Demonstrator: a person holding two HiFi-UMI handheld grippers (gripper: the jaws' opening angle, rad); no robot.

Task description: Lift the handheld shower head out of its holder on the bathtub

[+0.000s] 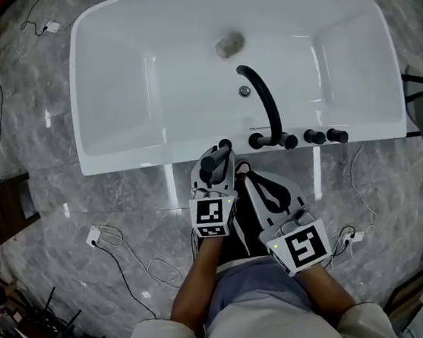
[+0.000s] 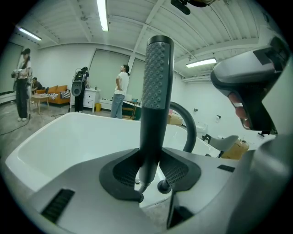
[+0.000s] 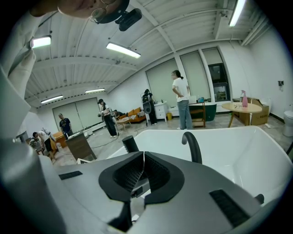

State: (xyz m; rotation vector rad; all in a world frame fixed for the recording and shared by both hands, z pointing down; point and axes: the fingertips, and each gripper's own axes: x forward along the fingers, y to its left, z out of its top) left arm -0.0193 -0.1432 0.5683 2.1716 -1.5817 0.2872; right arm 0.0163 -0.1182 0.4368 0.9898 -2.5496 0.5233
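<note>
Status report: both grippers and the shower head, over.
Left gripper shut on shower head, upright. Right gripper shut, empty. Holder not visible, lift unconfirmed. Black spout nearby, apart.

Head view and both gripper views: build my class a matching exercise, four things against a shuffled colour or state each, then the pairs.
Things:
1 shower head
2 right gripper
3 spout
4 bathtub

Colour or state:
A white
B jaws together, nothing between them
C black arch over the basin
D clamped in the left gripper

Pairs: 1-D, 2-B, 3-C, 4-A
</note>
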